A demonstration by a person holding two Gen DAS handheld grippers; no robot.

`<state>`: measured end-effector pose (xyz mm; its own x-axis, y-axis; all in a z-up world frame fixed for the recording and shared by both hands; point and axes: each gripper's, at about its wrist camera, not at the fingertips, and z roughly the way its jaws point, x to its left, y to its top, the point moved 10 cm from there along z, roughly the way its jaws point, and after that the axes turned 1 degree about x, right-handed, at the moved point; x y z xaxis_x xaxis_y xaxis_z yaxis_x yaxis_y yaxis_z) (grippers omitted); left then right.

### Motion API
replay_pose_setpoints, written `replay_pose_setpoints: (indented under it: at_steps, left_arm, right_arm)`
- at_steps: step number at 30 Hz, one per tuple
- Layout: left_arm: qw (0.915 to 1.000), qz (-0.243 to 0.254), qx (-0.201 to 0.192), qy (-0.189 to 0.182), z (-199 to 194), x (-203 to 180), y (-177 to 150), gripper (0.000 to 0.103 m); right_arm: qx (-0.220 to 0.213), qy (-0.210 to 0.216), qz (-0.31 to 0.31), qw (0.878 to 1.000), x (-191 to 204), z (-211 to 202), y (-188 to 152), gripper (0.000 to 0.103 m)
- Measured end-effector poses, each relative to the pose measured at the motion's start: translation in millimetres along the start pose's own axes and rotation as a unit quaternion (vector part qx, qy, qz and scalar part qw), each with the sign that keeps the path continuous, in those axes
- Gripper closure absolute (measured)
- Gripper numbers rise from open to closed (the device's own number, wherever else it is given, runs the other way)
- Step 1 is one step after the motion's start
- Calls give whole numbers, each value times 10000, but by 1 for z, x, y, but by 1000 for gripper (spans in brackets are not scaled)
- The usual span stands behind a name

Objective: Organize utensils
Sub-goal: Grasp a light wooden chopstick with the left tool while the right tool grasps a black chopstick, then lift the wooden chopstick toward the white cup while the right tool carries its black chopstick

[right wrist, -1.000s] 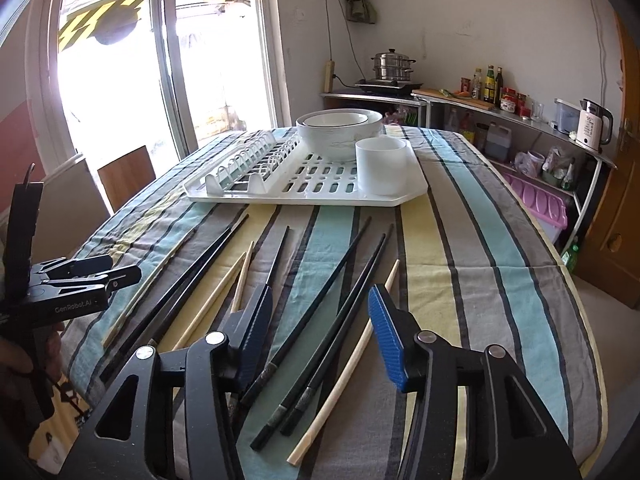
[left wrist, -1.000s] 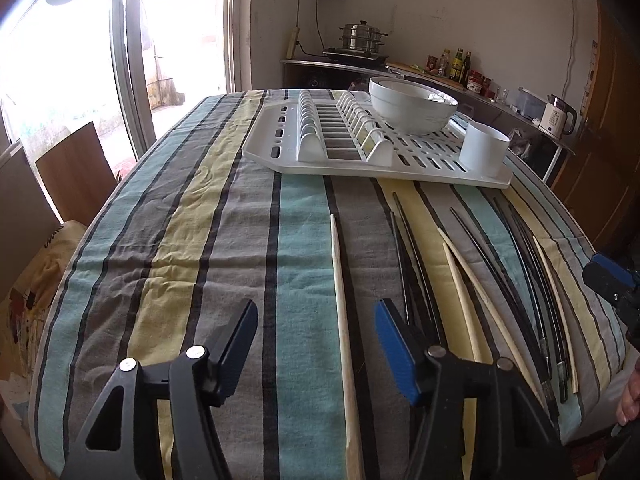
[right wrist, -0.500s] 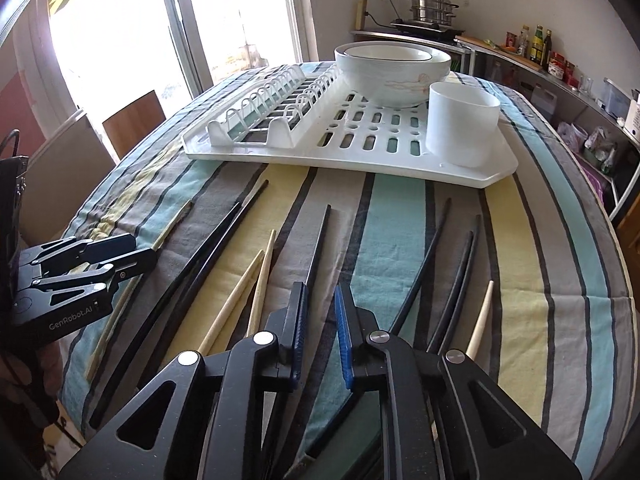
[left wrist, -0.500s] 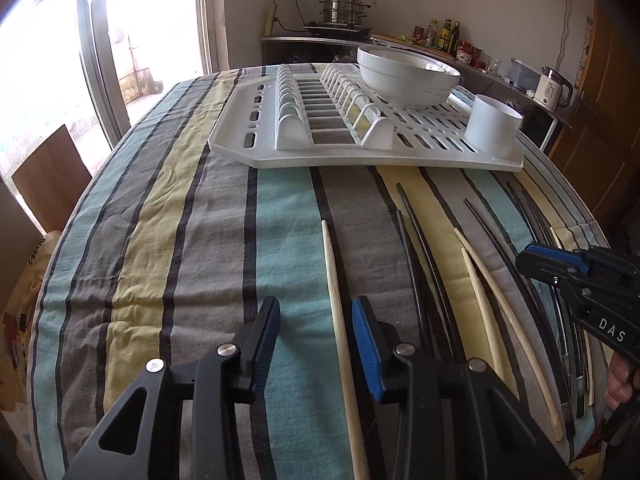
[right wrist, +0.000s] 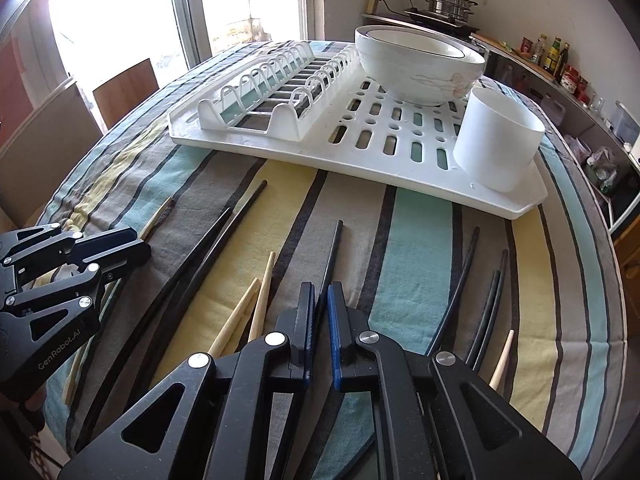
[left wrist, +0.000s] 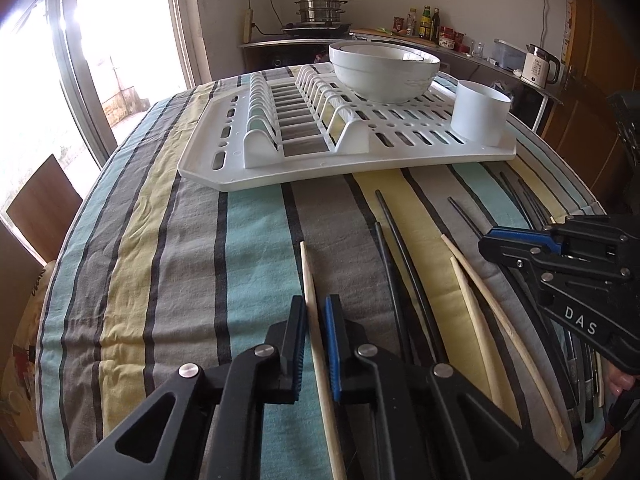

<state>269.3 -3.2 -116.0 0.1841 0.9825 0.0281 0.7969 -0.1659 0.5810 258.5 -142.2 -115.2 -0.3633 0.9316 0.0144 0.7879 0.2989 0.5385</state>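
Where a second ago both pairs of tongs stood wide above the striped tablecloth (left wrist: pixel 160 264), we now find them drawn in and lower over the chopsticks. Our left gripper (left wrist: pixel 316 316) has narrowed around the pale wooden chopstick (left wrist: pixel 310 280) that lies apart on the teal stripe; the stick runs between the pads, and we cannot tell whether they press it or only flank it. Our right gripper (right wrist: pixel 320 304) has just been closing and is now clamped on a black chopstick (right wrist: pixel 334 248), which passes between its pads while its tip points toward the white drying rack (right wrist: pixel 400 168). Both cameras sit nearer the cloth than before, so the rack, the stacked bowls (right wrist: pixel 420 64) and the white utensil cup (right wrist: pixel 498 148) at its corner loom larger. All other chopsticks, black and wooden, lie on the cloth in front of the rack as they did. As for writing, the right gripper's body reads "DAS" in the left wrist view, and the left gripper's body reads "GenRobot.AI" in the right wrist view.
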Motion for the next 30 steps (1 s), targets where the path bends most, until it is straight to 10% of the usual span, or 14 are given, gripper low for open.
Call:
replay_pose_setpoints:
  at_steps: [30]
  left_arm:
    - [9847,-429,-1469,-836,-123,16,53,98]
  right_arm:
    - [-1586,759,429,9835,-14,-115,38,98]
